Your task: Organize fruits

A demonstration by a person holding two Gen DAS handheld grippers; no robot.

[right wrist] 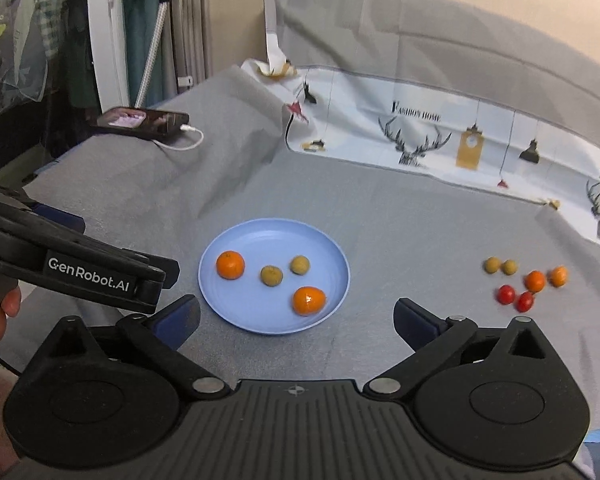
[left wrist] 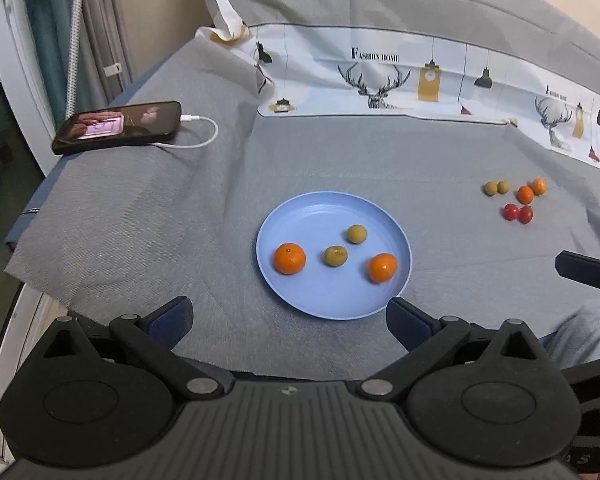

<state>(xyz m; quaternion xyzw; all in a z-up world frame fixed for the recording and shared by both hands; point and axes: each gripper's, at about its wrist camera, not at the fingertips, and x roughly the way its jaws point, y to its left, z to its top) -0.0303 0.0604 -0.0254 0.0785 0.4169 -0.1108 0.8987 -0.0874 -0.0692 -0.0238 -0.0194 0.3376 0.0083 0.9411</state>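
A light blue plate [left wrist: 320,208] [right wrist: 260,236] sits on the grey cloth and holds two oranges [left wrist: 290,258] [right wrist: 308,301] and two olive-green fruits [left wrist: 335,256] [right wrist: 271,275]. To its right on the cloth lies a loose group: two green fruits [left wrist: 496,188] [right wrist: 500,266], two oranges [left wrist: 525,195] [right wrist: 535,281] and two red tomatoes [left wrist: 518,213] [right wrist: 515,298]. My left gripper [left wrist: 290,320] is open and empty just in front of the plate; it also shows in the right wrist view [right wrist: 156,276]. My right gripper [right wrist: 296,320] is open and empty, near the plate's front edge.
A black phone [left wrist: 118,126] [right wrist: 142,122] with a white charging cable lies at the far left of the cloth. A white printed cloth [left wrist: 420,76] [right wrist: 440,136] runs along the back. The table's left edge drops off beside the phone.
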